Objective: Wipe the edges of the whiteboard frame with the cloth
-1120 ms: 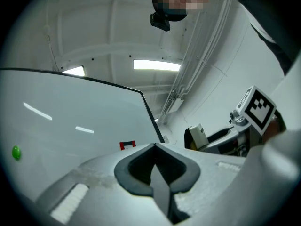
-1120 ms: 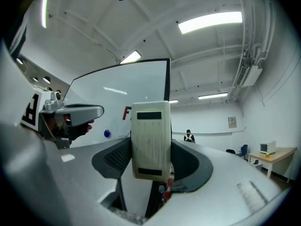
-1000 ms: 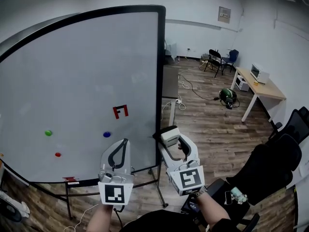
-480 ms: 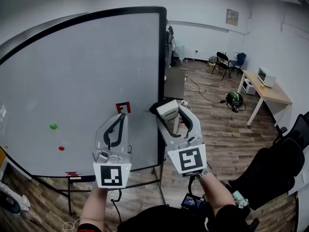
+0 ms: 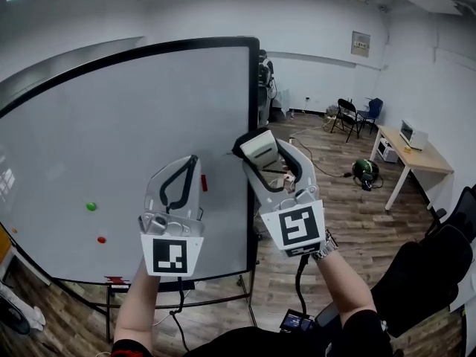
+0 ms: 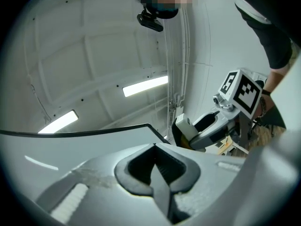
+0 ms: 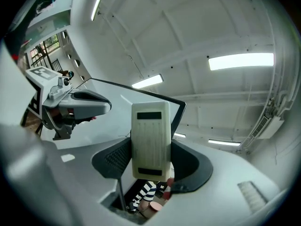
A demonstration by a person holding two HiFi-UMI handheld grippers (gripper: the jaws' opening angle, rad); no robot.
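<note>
While I am holding both grippers up in front of the whiteboard (image 5: pixel 111 140), the right gripper (image 5: pixel 266 162) is clamping a cream whiteboard eraser (image 5: pixel 259 147) between its jaws, with the eraser's long side standing out past the fingertips. In the right gripper view the right gripper (image 7: pixel 149 157) is pinching the eraser (image 7: pixel 150 138) at both sides, and the board's black frame (image 7: pixel 181 108) is showing behind it. From the head view the eraser is sitting just beside the frame's right edge (image 5: pixel 252 110); I cannot tell whether they are touching. The left gripper (image 5: pixel 190 162) is hanging to the left of it, over the white surface, its jaws pressed together on nothing, as the left gripper view is showing (image 6: pixel 154 166). A green magnet (image 5: pixel 91 206) and a red magnet (image 5: pixel 101 239) are clinging to the board lower left.
</note>
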